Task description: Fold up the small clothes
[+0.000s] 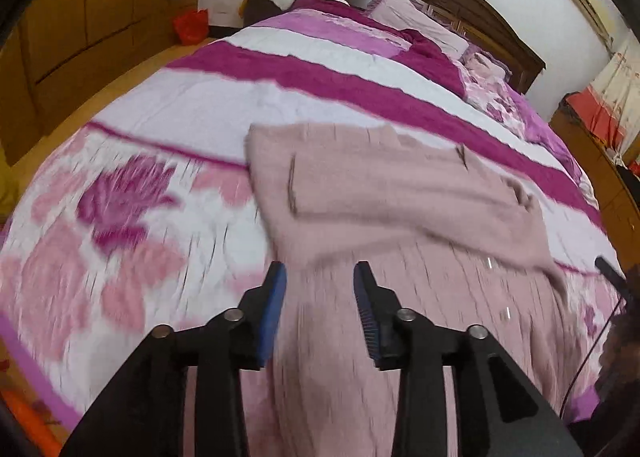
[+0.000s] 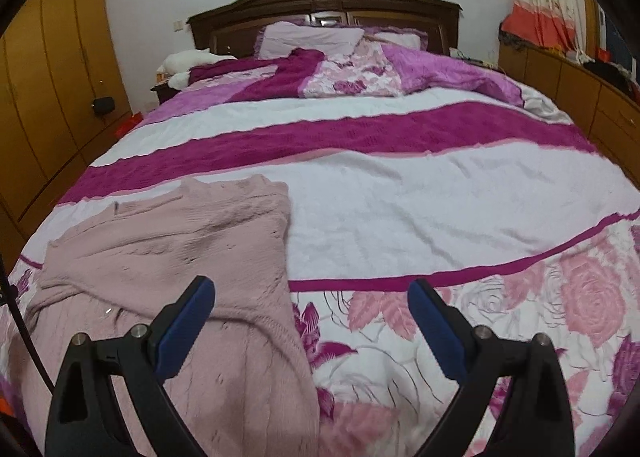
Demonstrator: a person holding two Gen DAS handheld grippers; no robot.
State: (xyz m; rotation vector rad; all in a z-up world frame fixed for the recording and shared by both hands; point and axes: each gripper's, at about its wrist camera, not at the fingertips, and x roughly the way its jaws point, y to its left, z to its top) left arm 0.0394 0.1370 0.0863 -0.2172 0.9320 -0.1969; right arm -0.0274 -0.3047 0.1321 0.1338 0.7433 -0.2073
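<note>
Beneath both parted tools [image 1: 320,271] [image 2: 311,289], seemingly folded sweater [image 2: 172,257].

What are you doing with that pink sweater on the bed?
Someone is folding a pink sweater that lies spread on the flowery bedspread. They hold a grabbing tool in each hand. The left tool hovers over the sweater, open and empty. The right tool is wide open near the sweater's edge, also holding nothing. One side looks already folded over.
</note>
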